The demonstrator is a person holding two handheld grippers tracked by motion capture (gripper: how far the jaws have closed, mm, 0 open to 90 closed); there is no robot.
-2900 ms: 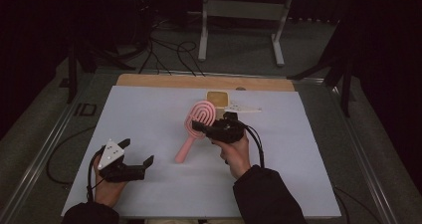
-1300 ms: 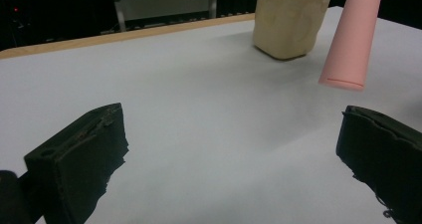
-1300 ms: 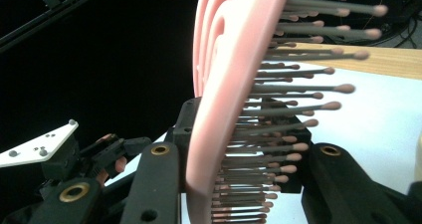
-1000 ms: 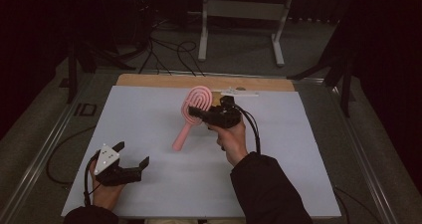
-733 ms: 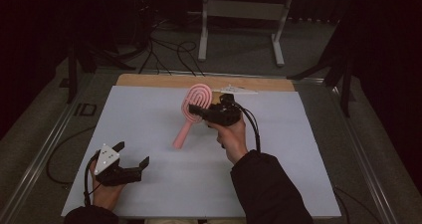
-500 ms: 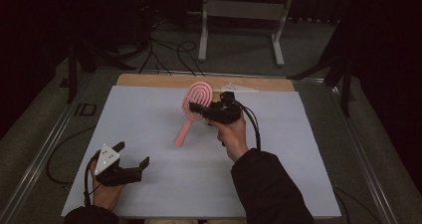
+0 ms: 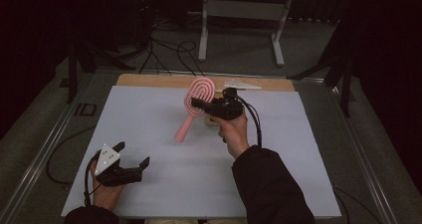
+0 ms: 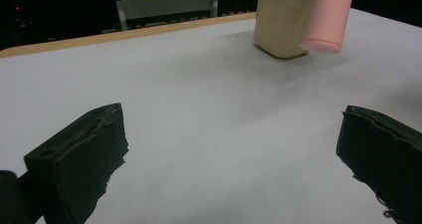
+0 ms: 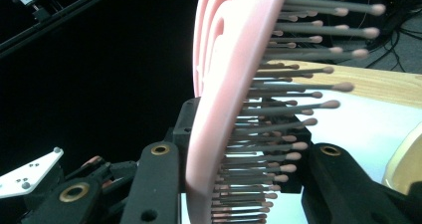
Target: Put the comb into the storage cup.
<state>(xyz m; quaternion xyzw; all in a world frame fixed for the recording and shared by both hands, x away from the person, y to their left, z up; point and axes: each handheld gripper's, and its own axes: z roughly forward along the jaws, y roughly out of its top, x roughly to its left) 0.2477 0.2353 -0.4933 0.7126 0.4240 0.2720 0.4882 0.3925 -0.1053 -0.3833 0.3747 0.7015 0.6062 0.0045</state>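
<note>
One pink brush (image 7: 195,106) hangs above the far middle of the white worktop (image 7: 149,114), clamped by its head in the right gripper (image 7: 201,104), whose two jaws are closed on the bristled pad; the handle slants down toward the near left, its tip clear of the surface. One tan block (image 7: 213,121) stands on the worktop just under that gripper. At the near left corner, the left gripper (image 7: 133,156) rests in the person's hand, its two jaws spread wide and holding nothing. One flat white piece (image 7: 242,85) lies on the wooden strip at the far edge.
</note>
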